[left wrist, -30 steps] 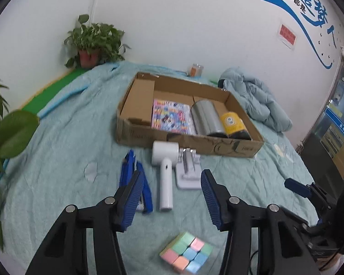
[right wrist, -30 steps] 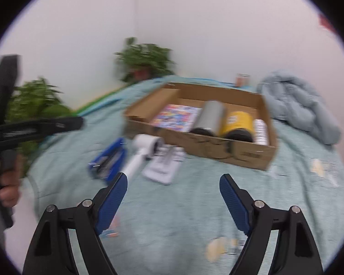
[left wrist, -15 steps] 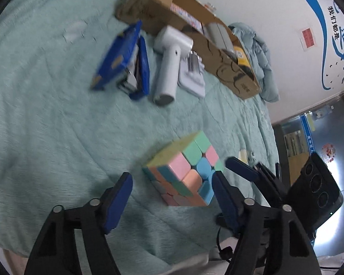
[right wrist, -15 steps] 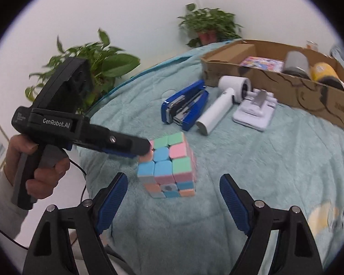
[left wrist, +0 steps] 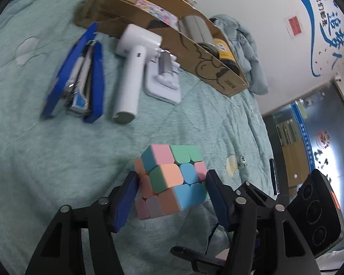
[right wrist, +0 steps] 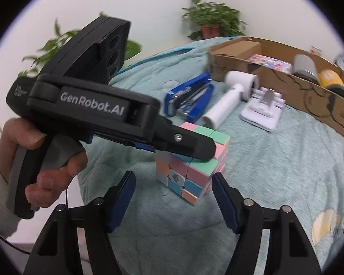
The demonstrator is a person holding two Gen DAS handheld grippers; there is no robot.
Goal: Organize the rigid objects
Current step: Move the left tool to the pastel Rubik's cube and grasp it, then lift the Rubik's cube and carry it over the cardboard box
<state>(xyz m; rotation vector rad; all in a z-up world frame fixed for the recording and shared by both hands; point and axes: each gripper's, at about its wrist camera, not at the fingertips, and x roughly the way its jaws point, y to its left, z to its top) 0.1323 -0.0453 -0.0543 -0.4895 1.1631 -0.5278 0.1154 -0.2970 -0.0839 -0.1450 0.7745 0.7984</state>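
A pastel puzzle cube (left wrist: 172, 178) rests a little tilted on the teal bedspread (left wrist: 57, 171). My left gripper (left wrist: 171, 174) has come down around it. Its jaws are closing, and both blue pads (left wrist: 128, 194) press the cube's sides. In the right wrist view one left finger (right wrist: 195, 146) lies across the cube's top (right wrist: 201, 167), and a hand (right wrist: 45, 160) holds that tool. My right gripper (right wrist: 173, 177) points at the cube from close by. Its jaws are closing too, with nothing pressed between the pads.
Beyond the cube lie a blue stapler (left wrist: 80, 78), a white handheld device (left wrist: 130, 68) and a white stand (left wrist: 165, 78). Behind them is a cardboard box (left wrist: 217, 68) holding a colourful book, a silver cylinder and a yellow can. Potted plants (right wrist: 213, 20) stand at the wall, and a crumpled quilt (left wrist: 245, 45) lies beside the box.
My left gripper sank and tipped down onto the cube, then its jaws came in against the sides. My right gripper swung toward the cube and its jaws narrowed.
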